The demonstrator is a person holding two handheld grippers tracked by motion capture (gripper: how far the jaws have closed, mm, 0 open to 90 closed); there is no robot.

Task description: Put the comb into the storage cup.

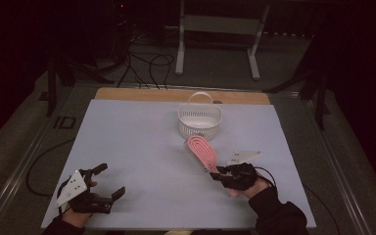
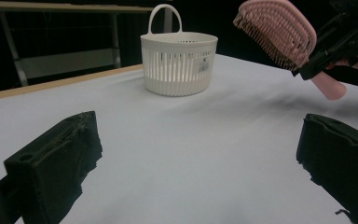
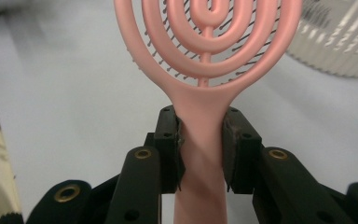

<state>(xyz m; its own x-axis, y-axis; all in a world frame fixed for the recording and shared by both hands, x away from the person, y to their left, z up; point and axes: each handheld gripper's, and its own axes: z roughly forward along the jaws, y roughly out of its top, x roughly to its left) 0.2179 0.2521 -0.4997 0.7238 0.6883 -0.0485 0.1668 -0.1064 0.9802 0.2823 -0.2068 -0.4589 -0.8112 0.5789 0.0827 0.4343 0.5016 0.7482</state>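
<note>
A pink hairbrush (image 1: 201,151) with an open spiral back is lifted off the table, its head toward the basket. My right gripper (image 1: 221,173) is shut on its handle (image 3: 203,140), both pads pressing the neck just below the head. From the left gripper view the brush (image 2: 279,32) hangs at the upper right, bristles facing down and left. A white slatted basket (image 1: 199,117) with a hoop handle stands upright at the back middle of the table, also seen as the basket (image 2: 178,63). My left gripper (image 1: 110,182) rests at the front left, jaws wide apart with nothing between them.
The table (image 1: 142,147) has a pale blue-white top with a wooden strip (image 1: 127,94) along its far edge. Beyond it on the dark floor lie cables (image 1: 147,63) and a white metal stand (image 1: 215,29). The room around is dim.
</note>
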